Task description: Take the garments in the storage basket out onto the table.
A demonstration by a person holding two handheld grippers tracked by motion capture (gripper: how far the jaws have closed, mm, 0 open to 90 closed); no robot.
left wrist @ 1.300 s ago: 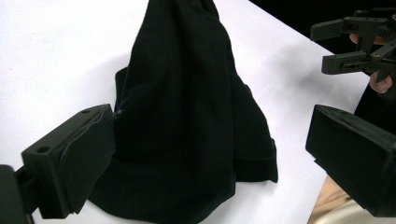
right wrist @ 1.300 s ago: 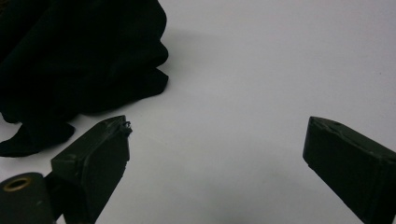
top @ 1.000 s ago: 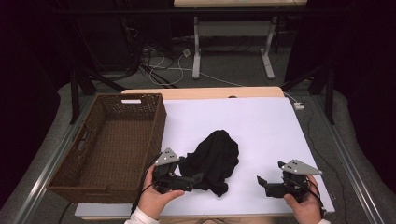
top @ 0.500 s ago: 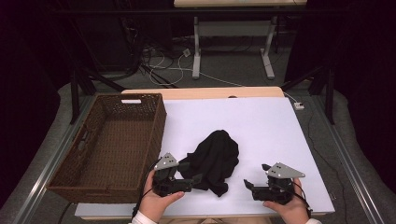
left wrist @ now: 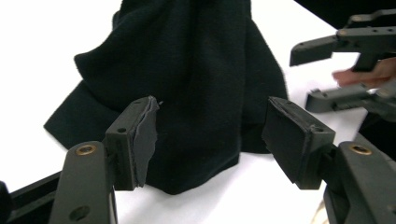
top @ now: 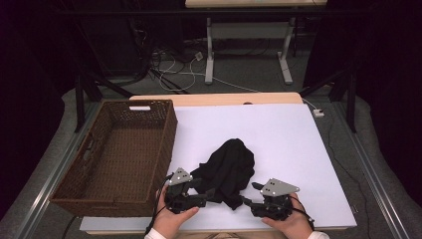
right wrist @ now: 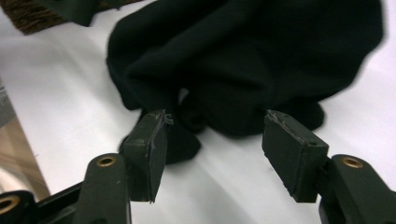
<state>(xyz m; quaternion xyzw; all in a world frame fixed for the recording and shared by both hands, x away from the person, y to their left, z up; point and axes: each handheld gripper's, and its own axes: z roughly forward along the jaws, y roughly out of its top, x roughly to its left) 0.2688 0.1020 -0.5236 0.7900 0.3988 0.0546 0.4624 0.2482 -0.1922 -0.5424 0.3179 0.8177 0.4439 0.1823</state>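
A crumpled black cloth (top: 230, 168) lies on the white table sheet (top: 303, 144), near the front middle. My left gripper (top: 208, 195) lies at the cloth's front left edge. Its jaws have just been closing. In the left gripper view a fold of the cloth (left wrist: 205, 93) sits between the pads (left wrist: 140, 140), which do not press on it. My right gripper (top: 247, 200) is at the cloth's front right edge. Its jaws have also been closing, and they stand apart around a small lobe of the cloth (right wrist: 233, 70) over bare sheet.
An empty brown wicker basket (top: 119, 154) stands on the left of the table, close beside my left hand. Bare white sheet stretches to the right and behind the cloth. Table legs and cables lie on the floor beyond the far edge.
My right gripper has slid left along the front edge up to the cloth. Both pairs of jaws stand narrower than before. The left hand and the cloth have stayed in place.
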